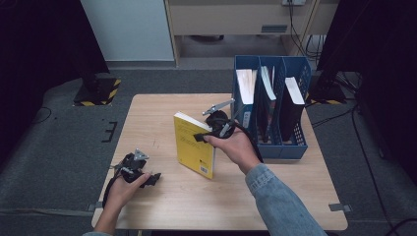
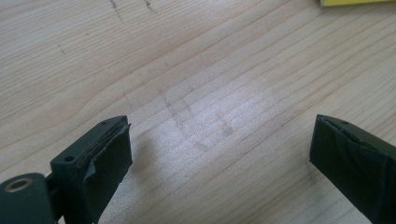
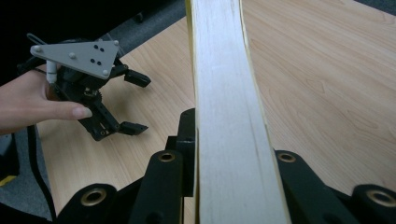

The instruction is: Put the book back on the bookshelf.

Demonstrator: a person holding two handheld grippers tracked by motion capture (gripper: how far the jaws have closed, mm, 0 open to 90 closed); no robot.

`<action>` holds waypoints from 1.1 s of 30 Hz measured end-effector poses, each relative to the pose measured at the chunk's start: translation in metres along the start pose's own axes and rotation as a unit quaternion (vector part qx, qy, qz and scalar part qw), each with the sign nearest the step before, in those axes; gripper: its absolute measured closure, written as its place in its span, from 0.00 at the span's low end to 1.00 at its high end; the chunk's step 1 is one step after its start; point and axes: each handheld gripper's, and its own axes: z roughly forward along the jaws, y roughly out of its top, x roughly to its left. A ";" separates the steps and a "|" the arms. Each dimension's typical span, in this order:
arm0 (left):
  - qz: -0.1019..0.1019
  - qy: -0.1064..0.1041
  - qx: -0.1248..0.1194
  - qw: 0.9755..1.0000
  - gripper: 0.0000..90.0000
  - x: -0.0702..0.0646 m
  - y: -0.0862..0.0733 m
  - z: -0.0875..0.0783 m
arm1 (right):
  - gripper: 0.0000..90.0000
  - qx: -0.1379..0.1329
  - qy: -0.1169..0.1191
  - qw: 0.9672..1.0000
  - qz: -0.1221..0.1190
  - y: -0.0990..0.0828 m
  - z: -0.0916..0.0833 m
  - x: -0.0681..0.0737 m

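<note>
One yellow book (image 1: 193, 144) stands on the table (image 1: 157, 123), clamped in the right tongs (image 1: 202, 137); the left tongs (image 2: 219, 154) gape wide, empty. Three books fill the blue rack (image 1: 295, 142).

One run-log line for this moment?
right tool: shut on yellow book, upright | left tool: open, empty | file rack: three books

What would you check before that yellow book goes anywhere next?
1. Right tongs shut on the yellow book: ok.
2. Book off the table, tilted: ok.
3. Left tongs open and apart from the book: ok.
4. Blue file rack upright at the table's right edge: ok.
5. Free slot in the rack: cannot tell; each of three compartments holds books.
6. How firm the grip is: cannot tell.
</note>
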 end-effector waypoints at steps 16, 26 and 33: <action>0.003 -0.004 0.011 1.000 0.05 -0.001 -0.001 0.003 | 0.83 -0.028 -0.003 1.000 0.009 -0.015 -0.024 -0.005; -0.006 -0.009 0.006 1.000 0.02 -0.001 -0.002 0.005 | 0.83 -0.041 -0.005 0.999 0.015 -0.023 -0.039 -0.009; -0.005 -0.009 0.003 1.000 0.00 -0.002 -0.004 0.006 | 0.83 -0.047 -0.007 0.999 0.018 -0.026 -0.047 -0.009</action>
